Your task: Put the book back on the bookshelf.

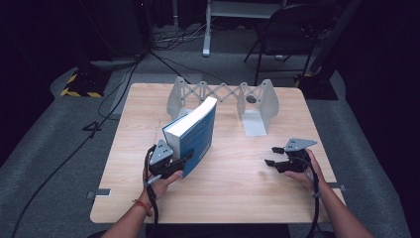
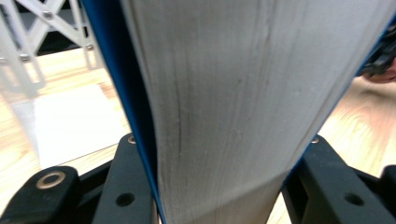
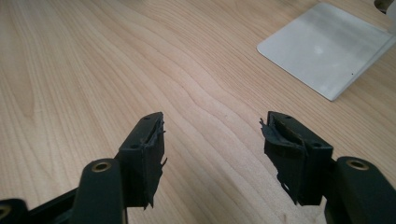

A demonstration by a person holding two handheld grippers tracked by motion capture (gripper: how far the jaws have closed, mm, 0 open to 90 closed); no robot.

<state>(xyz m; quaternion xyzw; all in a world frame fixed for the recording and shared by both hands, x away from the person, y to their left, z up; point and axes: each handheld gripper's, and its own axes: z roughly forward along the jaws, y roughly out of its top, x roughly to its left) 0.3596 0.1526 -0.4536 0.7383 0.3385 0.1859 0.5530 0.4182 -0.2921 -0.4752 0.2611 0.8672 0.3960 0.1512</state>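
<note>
On the wooden bench [image 1: 233, 173], toward its left-centre, a thick blue-covered book [image 1: 195, 130] is held tilted with its page edges upward, pinched across its thickness by the left claw [image 1: 179, 161]; in the left gripper view the black jaws are pressed against both covers. The right claw [image 1: 275, 155] is held low over the bench near its right edge, spread with nothing between the jaws, well apart from the book. A grey expandable book rack [image 1: 223, 96] is seen at the far side.
</note>
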